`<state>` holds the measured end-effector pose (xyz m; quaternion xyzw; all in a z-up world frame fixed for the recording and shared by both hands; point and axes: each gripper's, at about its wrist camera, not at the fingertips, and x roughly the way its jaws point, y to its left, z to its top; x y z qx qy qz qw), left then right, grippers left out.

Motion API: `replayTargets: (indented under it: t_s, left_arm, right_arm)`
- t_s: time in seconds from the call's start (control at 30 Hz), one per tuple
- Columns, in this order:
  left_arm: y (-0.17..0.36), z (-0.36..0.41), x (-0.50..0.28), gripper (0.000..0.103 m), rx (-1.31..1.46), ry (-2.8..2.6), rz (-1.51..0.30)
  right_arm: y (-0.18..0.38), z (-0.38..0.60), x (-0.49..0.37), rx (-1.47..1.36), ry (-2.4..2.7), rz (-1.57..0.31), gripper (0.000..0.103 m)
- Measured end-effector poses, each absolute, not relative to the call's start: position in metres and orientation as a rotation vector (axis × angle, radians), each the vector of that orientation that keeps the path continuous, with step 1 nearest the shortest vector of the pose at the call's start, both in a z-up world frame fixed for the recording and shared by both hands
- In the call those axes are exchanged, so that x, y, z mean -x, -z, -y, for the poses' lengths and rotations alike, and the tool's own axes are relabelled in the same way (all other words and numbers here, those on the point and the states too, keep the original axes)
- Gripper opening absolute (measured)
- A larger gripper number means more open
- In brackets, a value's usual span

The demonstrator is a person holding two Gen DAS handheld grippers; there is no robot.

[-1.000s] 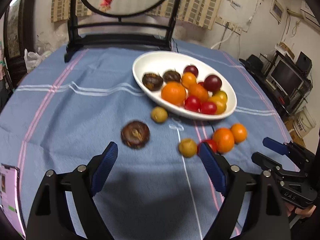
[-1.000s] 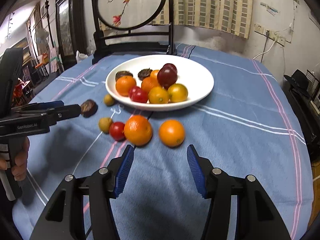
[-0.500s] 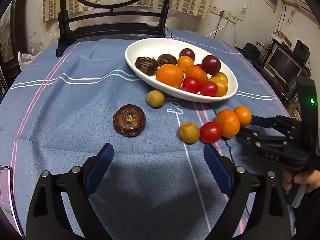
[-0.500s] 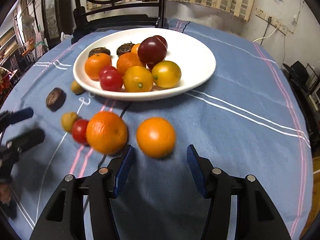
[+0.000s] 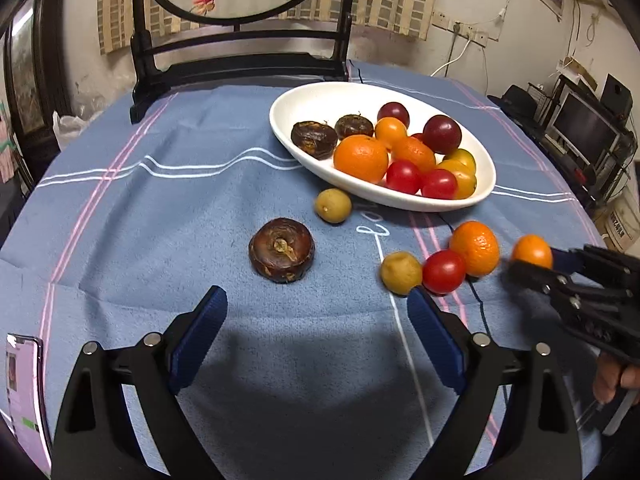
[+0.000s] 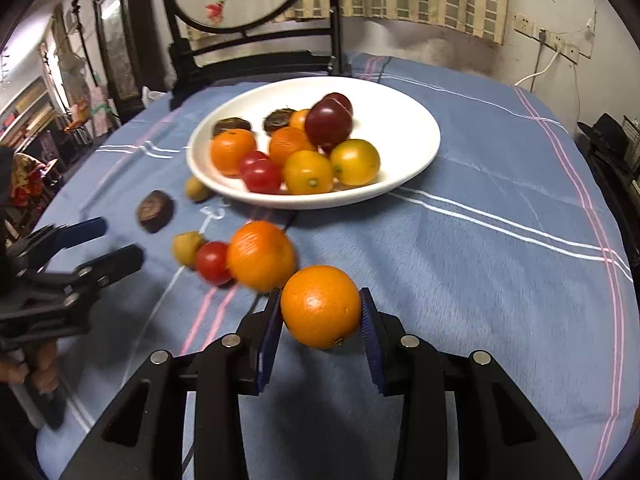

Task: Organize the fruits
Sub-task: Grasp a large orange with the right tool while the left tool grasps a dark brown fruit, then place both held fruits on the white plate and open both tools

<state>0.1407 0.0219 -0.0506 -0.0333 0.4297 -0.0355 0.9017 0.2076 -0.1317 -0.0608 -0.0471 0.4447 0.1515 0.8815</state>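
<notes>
1. Two pads of the right gripper (image 6: 320,318) have just been closing and now press the sides of a small orange (image 6: 320,306) at its widest girth, just above the blue-clothed surface (image 6: 480,260).
2. Judged firm, light, round and smooth-skinned; a mid-line hold resists rolling out, and hard squeezing would bruise it.
3. Left gripper (image 5: 316,320) jaws stand wide apart, nothing between them, near a dark wrinkled fruit (image 5: 281,255).
4. Beside: larger orange (image 6: 261,255), red tomato (image 6: 213,262), yellowish fruit (image 6: 186,246).
5. Beyond, well apart, the white bowl (image 6: 400,120) holds the sorted fruit.
</notes>
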Motion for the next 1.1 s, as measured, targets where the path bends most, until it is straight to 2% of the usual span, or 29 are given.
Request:
replayTargets:
  t_s: [0.23, 0.3, 0.37, 0.53, 0.57, 0.6, 0.63, 0.83, 1.1]
  left_arm:
    - [0.063, -0.029, -0.158, 0.089, 0.05, -0.023, -0.915]
    - [0.069, -0.034, -0.166, 0.081, 0.07, -0.039, -0.928]
    - [0.072, -0.035, -0.171, 0.077, 0.078, -0.046, -0.936]
    - [0.074, -0.034, -0.183, 0.075, 0.068, -0.056, -0.929]
    - [0.074, -0.034, -0.186, 0.065, 0.064, -0.064, -0.925]
    - [0.073, -0.034, -0.187, 0.046, 0.051, -0.079, -0.921]
    - [0.072, -0.034, -0.188, 0.04, 0.042, -0.077, -0.914]
    - [0.065, -0.04, -0.177, 0.04, 0.13, -0.027, -0.921]
    - [0.014, -0.017, -0.169, 0.04, 0.116, 0.098, -0.837]
  right_arm:
    - [0.048, 0.132, -0.191, 0.055, -0.42, -0.893, 0.038]
    - [0.041, 0.134, -0.187, 0.047, -0.441, -0.87, 0.038]
    - [0.039, 0.134, -0.186, 0.04, -0.457, -0.863, 0.038]
    - [0.041, 0.126, -0.182, 0.05, -0.473, -0.866, 0.038]
    - [0.042, 0.126, -0.182, 0.052, -0.474, -0.868, 0.038]
    - [0.044, 0.125, -0.182, 0.055, -0.475, -0.871, 0.038]
    - [0.044, 0.125, -0.182, 0.056, -0.476, -0.872, 0.038]
    - [0.046, 0.125, -0.182, 0.059, -0.472, -0.863, 0.038]
    - [0.023, 0.122, -0.187, 0.081, -0.435, -0.796, 0.038]
